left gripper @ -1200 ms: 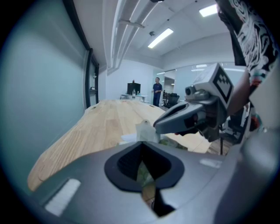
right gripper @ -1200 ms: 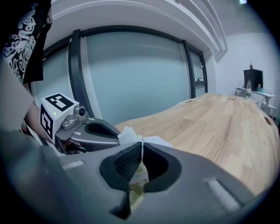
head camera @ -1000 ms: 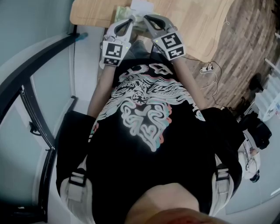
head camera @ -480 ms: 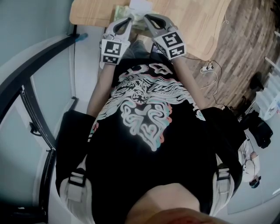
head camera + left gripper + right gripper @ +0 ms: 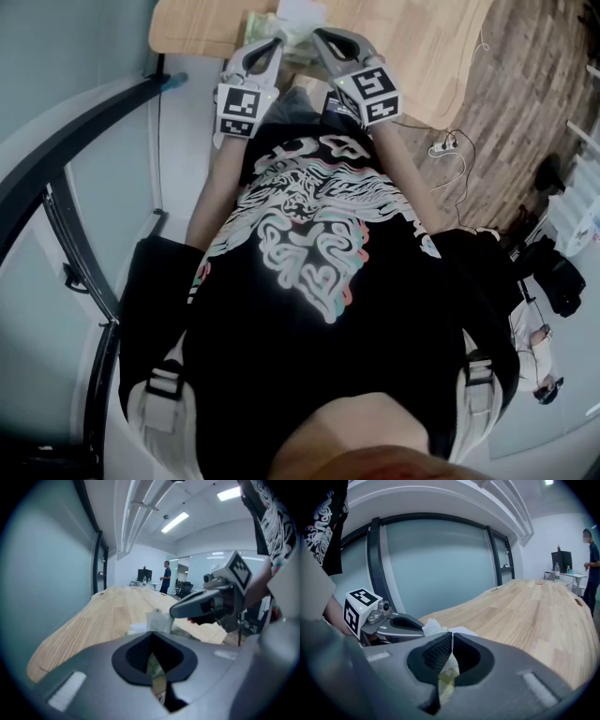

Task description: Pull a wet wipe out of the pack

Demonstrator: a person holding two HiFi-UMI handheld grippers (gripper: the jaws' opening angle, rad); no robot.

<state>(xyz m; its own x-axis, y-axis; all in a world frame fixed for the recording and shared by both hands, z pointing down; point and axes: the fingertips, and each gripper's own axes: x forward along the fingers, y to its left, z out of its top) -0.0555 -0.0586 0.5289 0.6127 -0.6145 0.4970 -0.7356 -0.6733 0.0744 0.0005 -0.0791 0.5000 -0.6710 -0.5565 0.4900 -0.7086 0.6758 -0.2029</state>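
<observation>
While the pack (image 5: 266, 26) lies at the table's (image 5: 431, 42) near edge, the left gripper (image 5: 277, 44) sits closed at that edge, and the right gripper (image 5: 321, 37) looks pinched on a wet wipe (image 5: 157, 619) standing up, seemingly only partly out; pulling it free remains.

Two grippers, left gripper (image 5: 277, 43) and right gripper (image 5: 321, 37), upper centre of frame. One wet wipe pack (image 5: 260, 23), one white wipe (image 5: 302, 11), one wooden table (image 5: 412, 47). One distant person (image 5: 165, 577), upper centre.
</observation>
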